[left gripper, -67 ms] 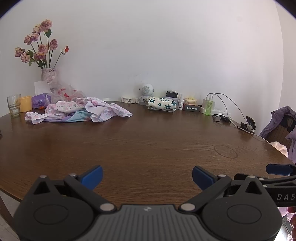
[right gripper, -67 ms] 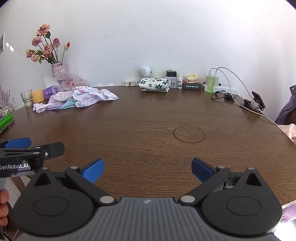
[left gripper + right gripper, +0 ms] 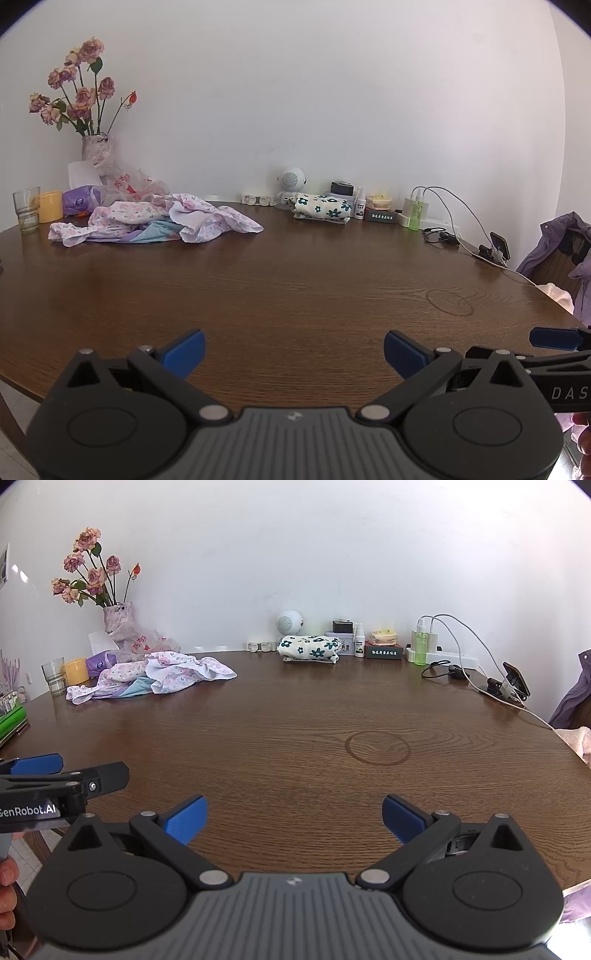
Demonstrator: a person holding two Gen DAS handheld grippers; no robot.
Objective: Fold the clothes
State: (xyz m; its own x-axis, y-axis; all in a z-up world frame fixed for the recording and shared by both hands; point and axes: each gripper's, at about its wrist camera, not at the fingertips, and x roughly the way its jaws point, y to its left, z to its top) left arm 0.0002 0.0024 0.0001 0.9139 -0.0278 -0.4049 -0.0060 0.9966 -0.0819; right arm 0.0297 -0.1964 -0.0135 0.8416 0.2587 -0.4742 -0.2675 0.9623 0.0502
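A heap of crumpled clothes (image 3: 155,219) (image 3: 155,675), pink floral with a pale blue piece, lies at the far left of the brown round table (image 3: 295,288) (image 3: 295,731). A folded cream garment with dark green flowers (image 3: 320,208) (image 3: 309,648) rests at the back by the wall. My left gripper (image 3: 294,353) hangs open over the near table edge, nothing between its blue pads. My right gripper (image 3: 294,819) is likewise open and empty, just to the right of the left one. Both are far from the clothes.
A vase of dried roses (image 3: 95,147), a glass (image 3: 26,211), a yellow cup (image 3: 50,206) and plastic bags stand at the back left. Small bottles, boxes, a power strip with cables (image 3: 443,657) and a phone on a stand (image 3: 515,677) line the back right. A purple jacket (image 3: 561,251) hangs at right.
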